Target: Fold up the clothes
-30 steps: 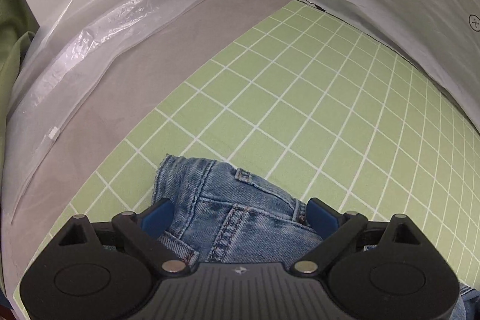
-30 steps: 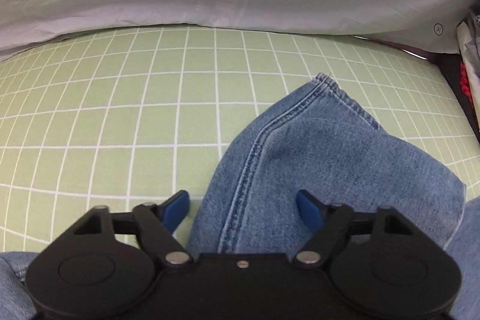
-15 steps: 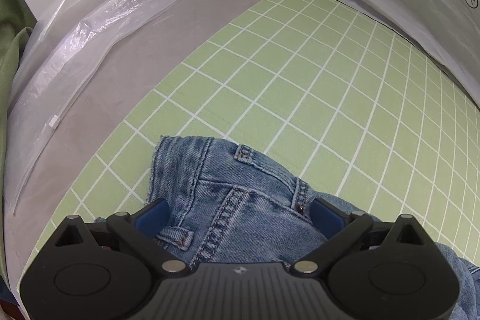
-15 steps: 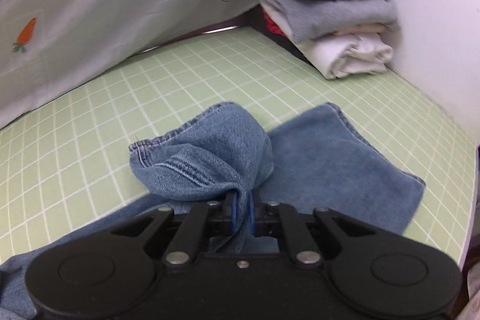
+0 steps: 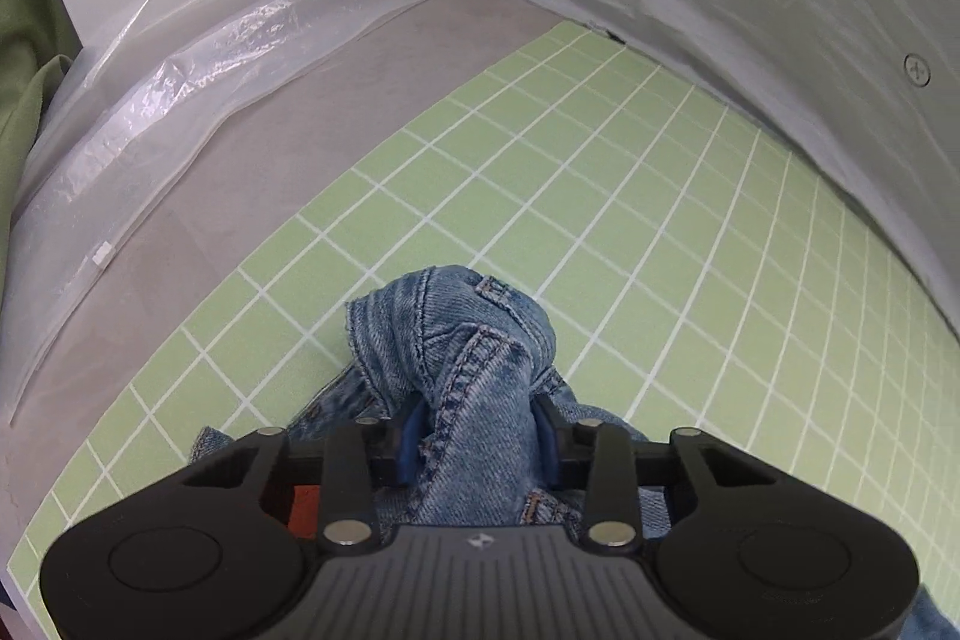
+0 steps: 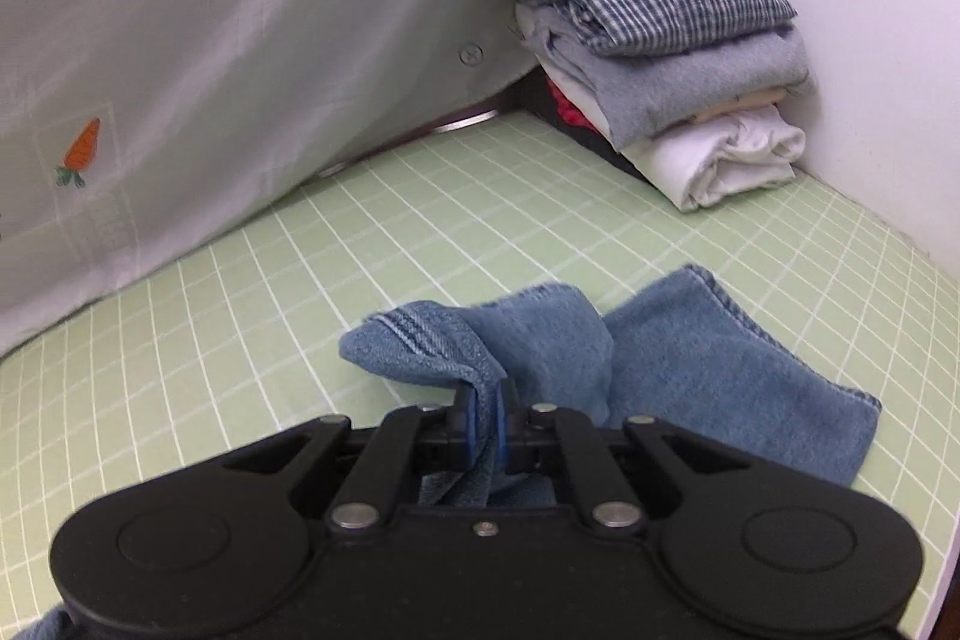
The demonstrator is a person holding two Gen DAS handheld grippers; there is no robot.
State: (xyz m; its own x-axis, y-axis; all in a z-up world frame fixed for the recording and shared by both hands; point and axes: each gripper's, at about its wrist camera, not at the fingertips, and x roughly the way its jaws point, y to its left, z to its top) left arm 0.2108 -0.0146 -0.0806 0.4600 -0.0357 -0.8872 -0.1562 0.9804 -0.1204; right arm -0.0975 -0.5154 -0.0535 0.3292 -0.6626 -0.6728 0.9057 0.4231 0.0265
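Both pairs of tongs have a bite of the same denim jeans point(image 5: 474, 358), which lie on the green gridded mat point(image 5: 630, 232) covering the table, so the step in hand looks like the lift that sets up a fold. To do it well, the two ends should rise together and level, with the cloth drawn lightly taut between them so that the fold line falls straight along the mat's grid. Neither bunch should be tugged hard enough to slip free of its pads.

On the left, the left tongs point(image 5: 477, 439) have just been closing and now pinch a thick gathered bunch of the waistband end, seams and a belt loop showing. The jaws stand part way apart only because of the cloth wadded between them. Clear plastic sheeting point(image 5: 198, 70) lies on the far left.

On the right, the right tongs point(image 6: 485, 415) are pressed almost together on a thin fold of the leg hem, which droops over the pads. The rest of that leg point(image 6: 738, 376) lies flat on the mat just to the right. A stack of folded clothes point(image 6: 654, 40), a checked shirt on top, sits in the far right corner, well apart from the jeans
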